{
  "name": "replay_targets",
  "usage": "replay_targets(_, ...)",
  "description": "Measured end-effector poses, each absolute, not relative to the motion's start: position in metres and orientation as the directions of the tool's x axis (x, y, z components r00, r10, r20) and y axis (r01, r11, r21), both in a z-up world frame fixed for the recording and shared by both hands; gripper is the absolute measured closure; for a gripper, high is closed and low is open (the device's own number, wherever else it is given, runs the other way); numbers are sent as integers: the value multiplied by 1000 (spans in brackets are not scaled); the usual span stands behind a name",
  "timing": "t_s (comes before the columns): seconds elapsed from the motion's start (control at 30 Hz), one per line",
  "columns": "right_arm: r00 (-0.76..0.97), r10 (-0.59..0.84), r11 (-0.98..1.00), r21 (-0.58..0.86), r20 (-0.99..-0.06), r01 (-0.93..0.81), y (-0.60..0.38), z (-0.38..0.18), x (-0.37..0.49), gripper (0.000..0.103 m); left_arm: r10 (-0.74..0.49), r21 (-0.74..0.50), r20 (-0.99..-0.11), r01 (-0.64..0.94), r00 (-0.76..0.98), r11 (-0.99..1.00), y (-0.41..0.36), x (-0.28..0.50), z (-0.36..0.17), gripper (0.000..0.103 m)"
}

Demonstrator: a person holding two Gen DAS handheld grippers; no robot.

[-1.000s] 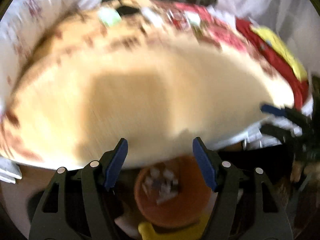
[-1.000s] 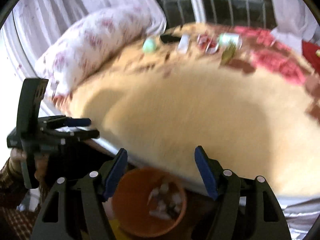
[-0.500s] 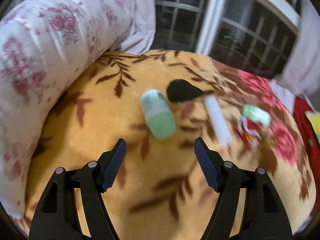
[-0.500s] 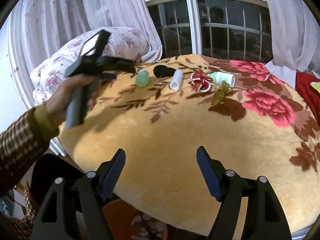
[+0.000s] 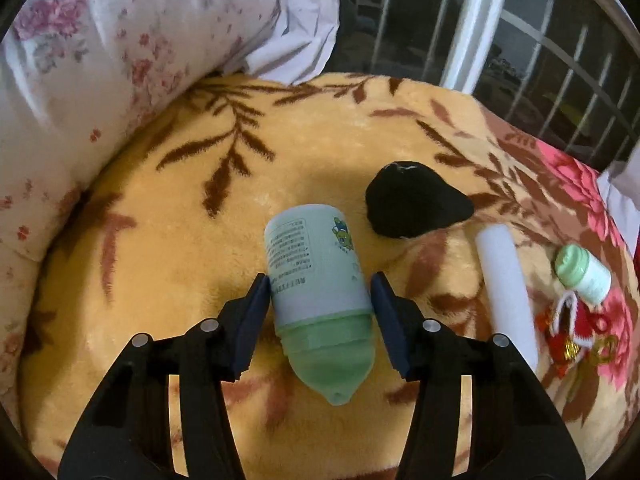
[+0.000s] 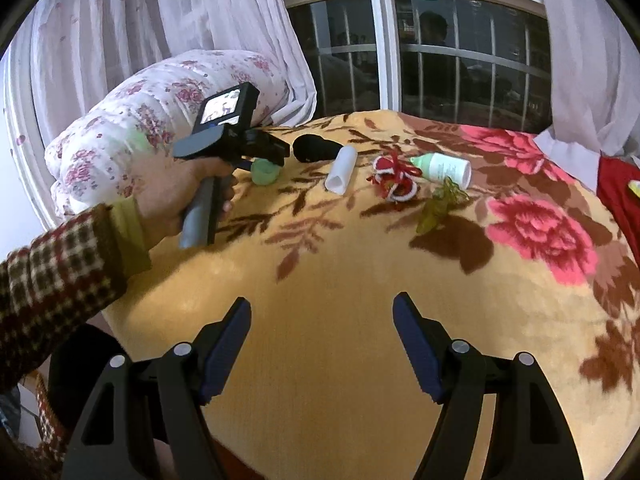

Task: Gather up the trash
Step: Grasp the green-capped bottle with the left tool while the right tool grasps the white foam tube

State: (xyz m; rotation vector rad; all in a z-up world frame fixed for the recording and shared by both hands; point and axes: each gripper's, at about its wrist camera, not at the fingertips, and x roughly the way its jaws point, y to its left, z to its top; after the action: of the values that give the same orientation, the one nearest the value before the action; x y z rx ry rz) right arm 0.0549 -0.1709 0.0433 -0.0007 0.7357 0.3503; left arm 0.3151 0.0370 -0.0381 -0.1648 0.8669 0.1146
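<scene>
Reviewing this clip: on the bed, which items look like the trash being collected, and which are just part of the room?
Trash to collect:
- green bottle, between the left gripper fingers
- black wad
- white tube
- small white bottle
- red-and-white string bundle
- yellow-green wrapper

Just there:
- floral blanket
- rolled quilt
- curtains
- window

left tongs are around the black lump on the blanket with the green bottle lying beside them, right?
Not quite: the left wrist view shows the left tongs around the green bottle, with the black lump lying beside them on the blanket.
</scene>
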Motion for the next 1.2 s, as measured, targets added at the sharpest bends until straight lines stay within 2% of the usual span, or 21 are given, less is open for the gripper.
replay_targets(0.33, 658, 328, 932, 117, -678, -344, -120, 56, 188, 33, -66, -147, -730, -62, 680, 987, 43, 231, -34, 52)
replay_targets(0.57, 632, 236, 955, 57, -739, -290, -78, 37, 282, 36, -120, -155, -681, 18, 723, 988, 44, 179, -19, 52)
replay_targets(0.8, 597, 130, 980, 9, -791, -201, -70, 9, 340, 41, -177, -173, -655, 83, 735, 981, 45, 144, -10, 52)
replay_targets(0.9, 551, 107, 986, 16, -828, -168, -70, -4, 359, 54, -195, -185, -653, 96, 731, 978, 46, 135, -11, 52)
replay_targets(0.97, 513, 91, 987, 8, -854, -162, -68, -13, 366, 74, -205, -191, -654, 103, 728, 976, 45, 130, -14, 52)
replay_targets(1.2, 566, 153, 984, 70, -810, -165, -76, 7, 334, 78, -231, -204, -660, 126, 715, 971, 41, 113, -18, 52)
